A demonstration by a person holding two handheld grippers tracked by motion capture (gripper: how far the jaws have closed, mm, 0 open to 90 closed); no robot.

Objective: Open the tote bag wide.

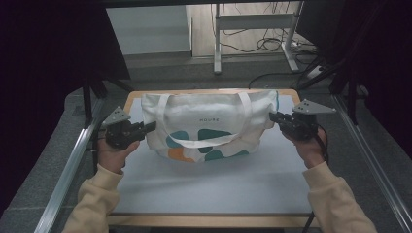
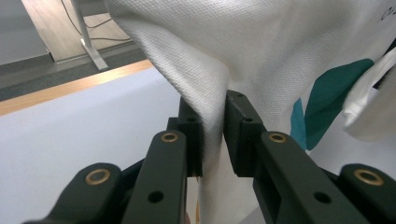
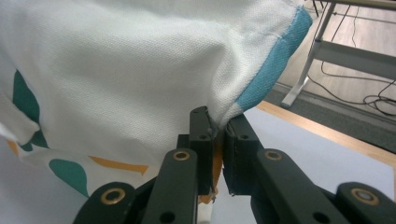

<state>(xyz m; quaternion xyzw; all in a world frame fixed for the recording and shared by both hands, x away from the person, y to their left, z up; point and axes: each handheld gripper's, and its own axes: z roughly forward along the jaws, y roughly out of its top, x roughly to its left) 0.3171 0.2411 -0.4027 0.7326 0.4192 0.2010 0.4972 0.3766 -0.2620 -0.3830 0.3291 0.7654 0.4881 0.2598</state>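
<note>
**Canvas tote pinched at both side edges**

Canvas, cream and printed with teal and orange shapes, makes up the tote bag (image 1: 210, 124) that hangs between the two tongs, its lower part against the pale table (image 1: 214, 187).

Left tongs (image 1: 149, 127) sit at the bag's left side. In the left gripper view the jaws stand narrow, closed on a vertical fold of the cream cloth (image 2: 213, 107) that runs down between them. Judging from that, the grip is on the side seam so the bag can be held up by its edges rather than by its handles.

Between the tongs the bag's front faces the person. One handle (image 1: 206, 141) droops in a loop over the printed face, slack and unheld, which suits an edge grip. Small dark lettering sits mid-panel, too small to read with confidence.

Right tongs (image 1: 273, 117) meet the bag's right side just below its upper corner. In the right gripper view the jaws are narrow on the cloth where a blue trim strip (image 3: 273, 60) runs down to them; an orange sliver shows in the gap.

Hidden: the bag's back face, its interior and whether it holds anything. How much of its base bears on the table is hard to judge. The second handle lies mostly against the upper panel.
</note>
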